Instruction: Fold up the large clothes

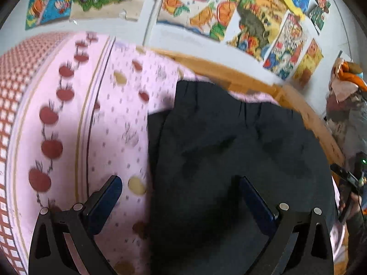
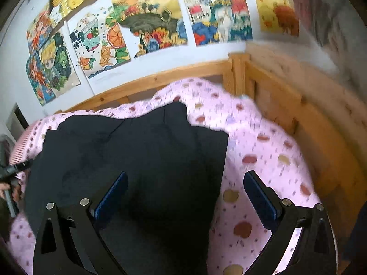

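Note:
A large dark navy garment (image 1: 240, 151) lies spread on a pink dotted bedsheet (image 1: 114, 119). It also shows in the right wrist view (image 2: 128, 151), with a raised corner at its far edge. My left gripper (image 1: 181, 181) is open and empty, held above the garment's left edge. My right gripper (image 2: 185, 176) is open and empty, held above the garment's right edge. The other gripper shows at the right edge of the left wrist view (image 1: 346, 178) and at the left edge of the right wrist view (image 2: 13, 169).
A wooden bed frame (image 2: 270, 96) runs along the far and right sides of the bed. Colourful drawings (image 2: 149, 18) hang on the white wall behind. A red checked fabric (image 1: 13, 96) lies at the bed's left end. A pile of clothes (image 1: 346, 96) sits at the right.

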